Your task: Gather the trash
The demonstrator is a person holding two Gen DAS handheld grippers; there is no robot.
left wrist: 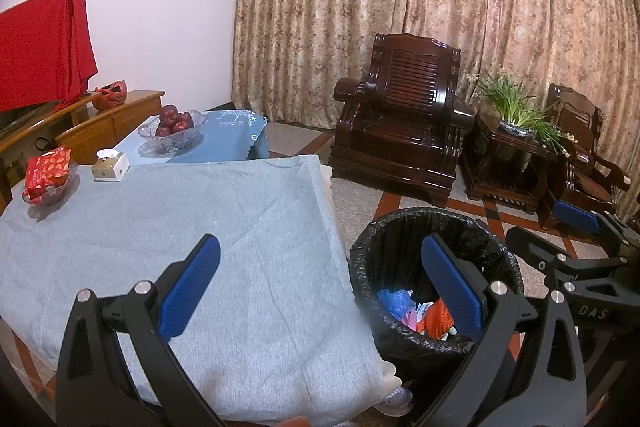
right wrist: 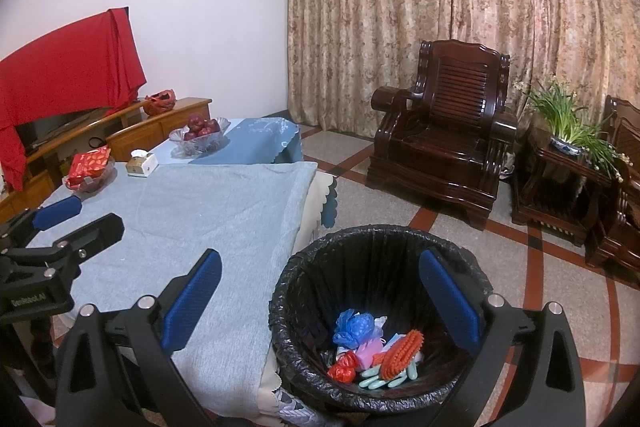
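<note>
Progress: judged nearly or fully done; no loose trash visible on the grey-clothed counter (right wrist: 208, 211).
Trash collected: lying at the bottom of the black-lined trash bin (right wrist: 288, 291); blue crumpled bag (right wrist: 352, 327), pink wrapper (right wrist: 370, 349), red crumpled wrapper (right wrist: 344, 371), orange spiky brush (right wrist: 400, 351), pale green glove-like piece (right wrist: 380, 381).
Trash count: five distinct pieces made out; possibly more underneath, hidden.
Bin position: directly ahead of and below the right gripper (right wrist: 320, 291), reaching between its jaws and past the right-hand one; beyond the right-hand jaw of the left gripper (left wrist: 320, 277).
Right gripper state: jaws spread wide, nothing between the blue pads (right wrist: 192, 303); released.
Left gripper state: jaws spread wide, empty; bare grey cloth under the left-hand jaw.
Left to do: likely nothing but a last check of the counter; only kept household things remain, far ahead of the jaws.
Counter items far ahead, left of the jaws: one red packet in a glass dish (left wrist: 48, 173), one tissue box (left wrist: 111, 166).
Further ahead, on the blue-clothed table: one glass bowl of red apples (left wrist: 173, 129); four or so apples, exact count unclear.
Bins: one.
Grippers: two, each showing in the other's view.
Armchairs: one dark wooden armchair (right wrist: 440, 131) well beyond the jaws, a second partly cut off at the right edge.
Potted plants: one (right wrist: 568, 123), on a dark side table, ahead and right of the jaws.
Risk: judged low; bin rim close under the right-hand jaw of each gripper, so a careless swing could snag the liner.
</note>
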